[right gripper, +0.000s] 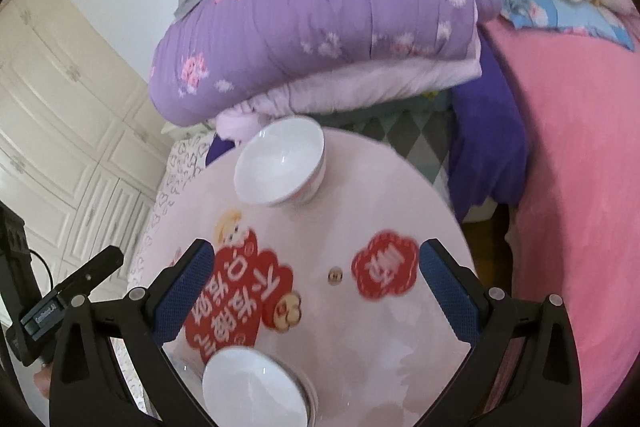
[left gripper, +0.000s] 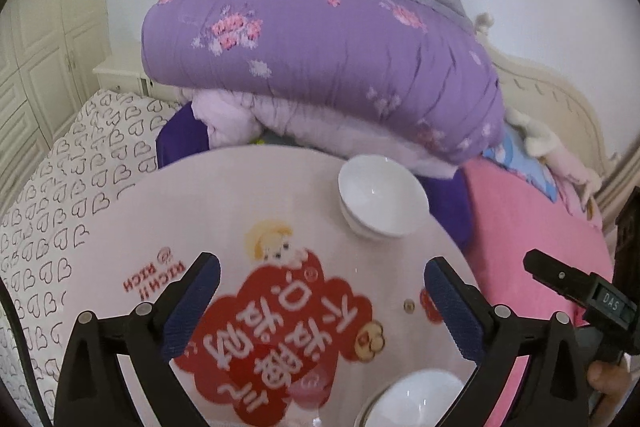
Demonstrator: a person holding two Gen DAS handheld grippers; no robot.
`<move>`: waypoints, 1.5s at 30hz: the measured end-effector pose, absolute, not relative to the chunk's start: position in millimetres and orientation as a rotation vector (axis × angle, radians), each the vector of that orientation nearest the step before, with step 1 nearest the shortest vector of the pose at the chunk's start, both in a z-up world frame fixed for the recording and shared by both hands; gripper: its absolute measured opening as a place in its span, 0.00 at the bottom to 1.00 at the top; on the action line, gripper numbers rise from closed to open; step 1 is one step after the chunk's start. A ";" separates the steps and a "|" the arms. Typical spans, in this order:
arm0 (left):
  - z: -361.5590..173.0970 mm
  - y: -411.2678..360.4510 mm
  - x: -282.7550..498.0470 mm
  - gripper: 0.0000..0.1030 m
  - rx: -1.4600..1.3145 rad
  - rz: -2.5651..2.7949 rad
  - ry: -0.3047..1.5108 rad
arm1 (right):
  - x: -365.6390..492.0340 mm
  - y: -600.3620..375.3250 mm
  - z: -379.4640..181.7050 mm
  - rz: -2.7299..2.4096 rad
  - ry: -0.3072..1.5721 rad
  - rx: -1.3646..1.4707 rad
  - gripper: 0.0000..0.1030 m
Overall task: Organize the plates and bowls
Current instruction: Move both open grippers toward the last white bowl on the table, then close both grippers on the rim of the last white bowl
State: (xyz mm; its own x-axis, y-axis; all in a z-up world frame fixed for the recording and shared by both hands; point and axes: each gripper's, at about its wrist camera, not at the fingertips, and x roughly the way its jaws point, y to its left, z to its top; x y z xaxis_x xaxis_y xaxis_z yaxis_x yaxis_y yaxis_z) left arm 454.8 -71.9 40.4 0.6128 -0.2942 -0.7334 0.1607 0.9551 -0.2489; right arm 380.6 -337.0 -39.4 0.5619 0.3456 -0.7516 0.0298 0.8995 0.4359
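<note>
Round pink surface (right gripper: 400, 195) w/ red print carries 2 white bowl stacks: far stack (right gripper: 280, 163) at back edge by the purple quilt (right gripper: 320, 27), near stack (right gripper: 256, 387) at front. Left tool (left gripper: 320, 307) & right tool (right gripper: 316, 291) both spread wide, empty. Next, prob.: drop jaws astride one rim, close slow, lift level.

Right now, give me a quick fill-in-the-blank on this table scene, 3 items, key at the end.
1. The far bowls at the table's back edge are ____ in colour.
2. The left gripper has its jaws ____, with nothing between them.
3. Behind the round table lies a folded quilt that is mainly ____.

Missing words: white; open; purple
</note>
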 end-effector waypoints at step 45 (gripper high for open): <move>-125.2 -142.7 698.4 0.07 -0.351 -0.338 1.233 | 509.7 -282.7 -128.5 0.224 1.216 0.379 0.11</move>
State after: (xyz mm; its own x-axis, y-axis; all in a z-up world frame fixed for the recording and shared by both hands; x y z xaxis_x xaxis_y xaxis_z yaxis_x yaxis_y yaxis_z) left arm 698.4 -142.7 -125.2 0.2959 -0.4337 -0.8511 0.0603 0.8977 -0.4365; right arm 509.7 -282.7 -128.5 0.3360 0.3669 -0.8675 0.0336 0.9158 0.4003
